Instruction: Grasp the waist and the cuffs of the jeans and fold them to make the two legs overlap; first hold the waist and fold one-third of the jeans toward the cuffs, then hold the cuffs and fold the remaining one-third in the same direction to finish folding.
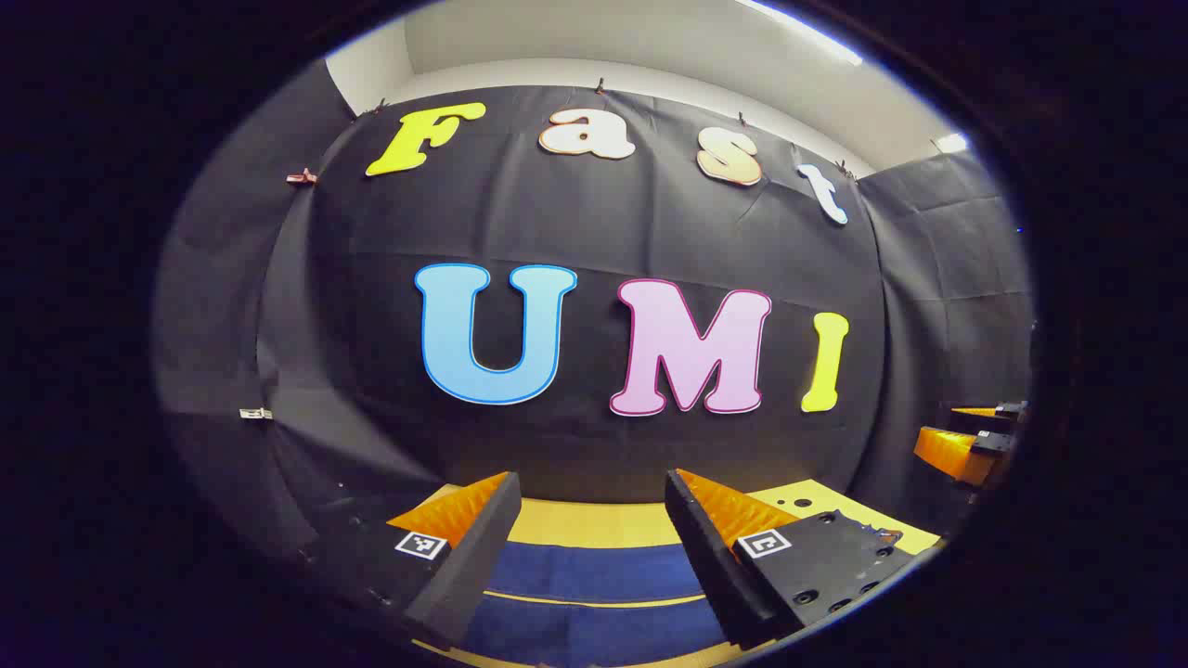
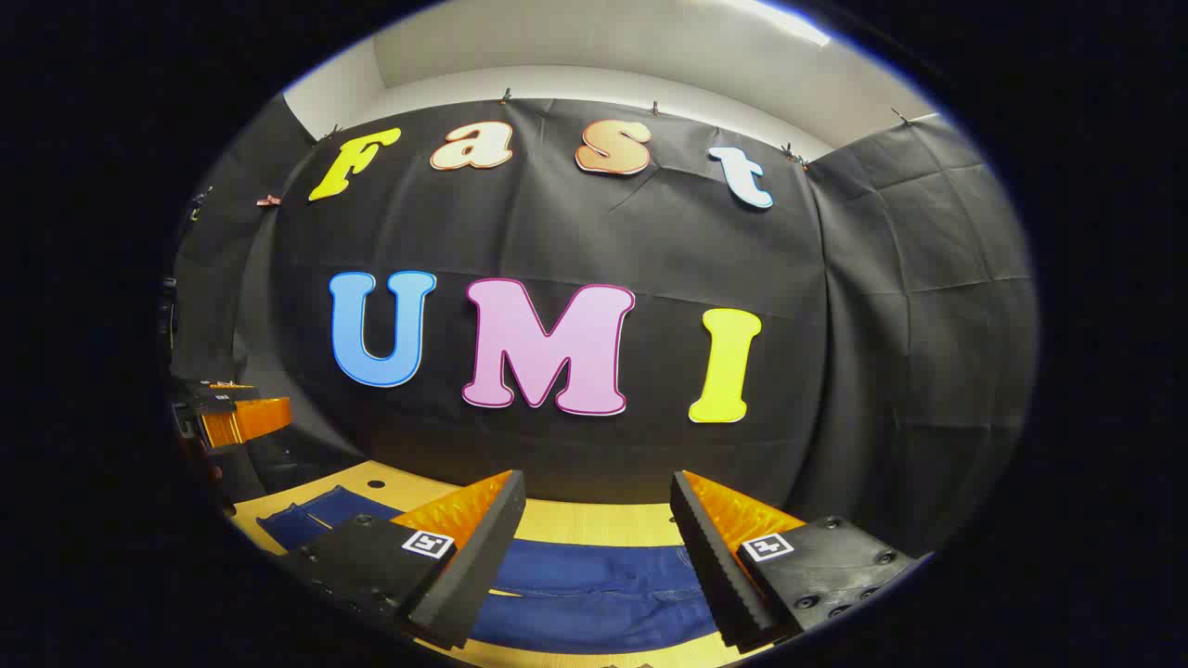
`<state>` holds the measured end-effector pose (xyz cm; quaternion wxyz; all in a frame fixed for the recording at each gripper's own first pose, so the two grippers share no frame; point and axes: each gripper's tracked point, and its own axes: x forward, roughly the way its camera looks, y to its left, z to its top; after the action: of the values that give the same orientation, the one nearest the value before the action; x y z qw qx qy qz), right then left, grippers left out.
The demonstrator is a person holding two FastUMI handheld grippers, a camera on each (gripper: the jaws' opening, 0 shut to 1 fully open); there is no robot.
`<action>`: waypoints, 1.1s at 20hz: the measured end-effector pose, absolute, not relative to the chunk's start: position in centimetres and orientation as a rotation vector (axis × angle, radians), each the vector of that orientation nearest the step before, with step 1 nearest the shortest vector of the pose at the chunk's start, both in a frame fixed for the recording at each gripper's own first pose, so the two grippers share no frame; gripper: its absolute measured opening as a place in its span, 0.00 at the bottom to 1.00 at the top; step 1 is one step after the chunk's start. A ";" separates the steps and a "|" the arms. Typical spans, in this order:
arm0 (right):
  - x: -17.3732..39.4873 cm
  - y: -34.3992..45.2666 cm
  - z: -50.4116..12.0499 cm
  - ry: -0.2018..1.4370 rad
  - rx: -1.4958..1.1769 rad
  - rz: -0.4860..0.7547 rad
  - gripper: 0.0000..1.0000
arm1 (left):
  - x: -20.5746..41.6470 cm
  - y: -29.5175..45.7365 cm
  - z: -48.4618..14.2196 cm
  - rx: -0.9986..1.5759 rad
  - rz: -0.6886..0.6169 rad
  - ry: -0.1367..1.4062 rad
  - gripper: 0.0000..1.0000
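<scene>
A: Ok, live from the booth. Where are you rn?

B: Both my grippers are up in the air, level, facing the back wall. My left gripper (image 1: 590,520) has its jaws spread wide, nothing between them. Right gripper (image 2: 594,520) same deal: fingers apart, empty.

A: And the jeans?

B: Jeans (image 2: 594,584) lie flat on the yellowish table (image 2: 594,521), below and in front of both grippers. In the right gripper view I see blue denim w/ seam stitching between my fingers, plus another bit of it off to the left side near the table edge. In the left gripper view the denim (image 1: 594,575) shows a yellow stitch line running across. Can't tell which end is waist and which is cuffs from here.

A: Any contact w/ the fabric?

B: None that I can see, the fingers hang above it.

A: So progress?

B: I'd say basically zero. Looks spread out, no fold I can make out, though most of the cloth is hidden under my fingers. All of it's left imo: go down, pinch waist and cuffs, overlap the legs, then the two thirds-folds
</scene>
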<state>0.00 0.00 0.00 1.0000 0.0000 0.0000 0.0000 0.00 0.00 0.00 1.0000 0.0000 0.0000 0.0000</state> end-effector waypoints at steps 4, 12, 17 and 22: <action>0.0 0.1 0.1 -0.005 -0.008 -0.001 0.96 | 0.1 0.2 -0.3 0.000 -0.001 0.010 0.97; 0.3 -0.3 0.1 -0.009 -0.011 -0.009 0.96 | -0.2 1.3 -1.3 -0.009 0.023 0.034 0.97; 0.6 -0.1 0.0 -0.005 -0.011 -0.007 0.96 | -0.1 1.7 -1.3 0.002 0.036 0.039 0.97; 0.9 0.4 -0.3 -0.005 -0.017 0.002 0.96 | 0.2 2.4 -1.9 0.040 0.032 0.047 0.97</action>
<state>0.86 0.42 -0.30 1.0000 -0.0087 -0.0027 0.0011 0.24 2.39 -1.87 0.9994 0.0199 0.0233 0.0162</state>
